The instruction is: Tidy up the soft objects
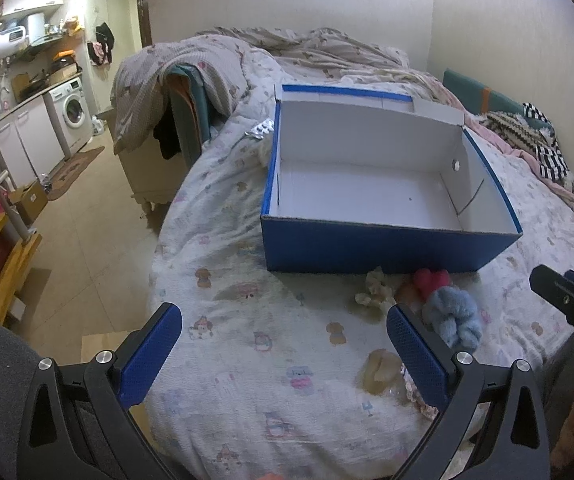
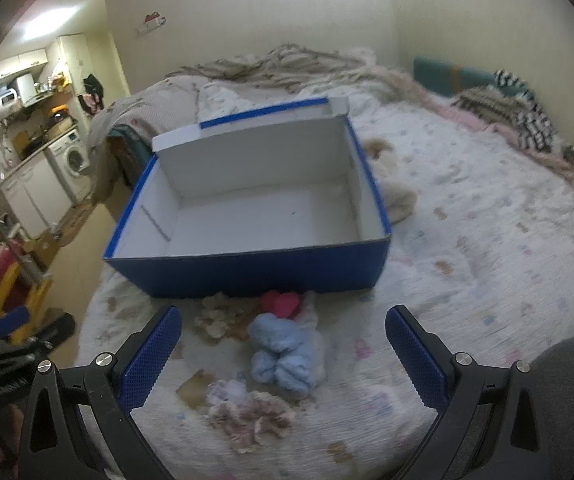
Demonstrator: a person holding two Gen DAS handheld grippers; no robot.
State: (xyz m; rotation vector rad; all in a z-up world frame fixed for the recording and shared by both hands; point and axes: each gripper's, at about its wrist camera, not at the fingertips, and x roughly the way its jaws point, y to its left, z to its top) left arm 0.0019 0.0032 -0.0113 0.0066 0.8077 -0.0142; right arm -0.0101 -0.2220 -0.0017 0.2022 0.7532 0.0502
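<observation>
Nothing packed yet: box [image 2: 263, 216] mid-frame is empty. Blue scrunchie [image 2: 283, 356], red one [image 2: 281, 304] and the rest lie lower centre on the bed [image 2: 487, 240]. My left gripper [image 1: 283, 344] and right gripper [image 2: 283, 344] both gape, empty.

- No text, label, brand or number can be read in either view.
- The blue box [image 1: 387, 246] shows plain blue sides and a white inside — no print to make out.
- The bedsheet [image 1: 271, 360] carries small cartoon figures, some with tiny marks — too small and blurred to read.
- The washing machine [image 1: 71, 114] has a panel, its markings illegible.
</observation>
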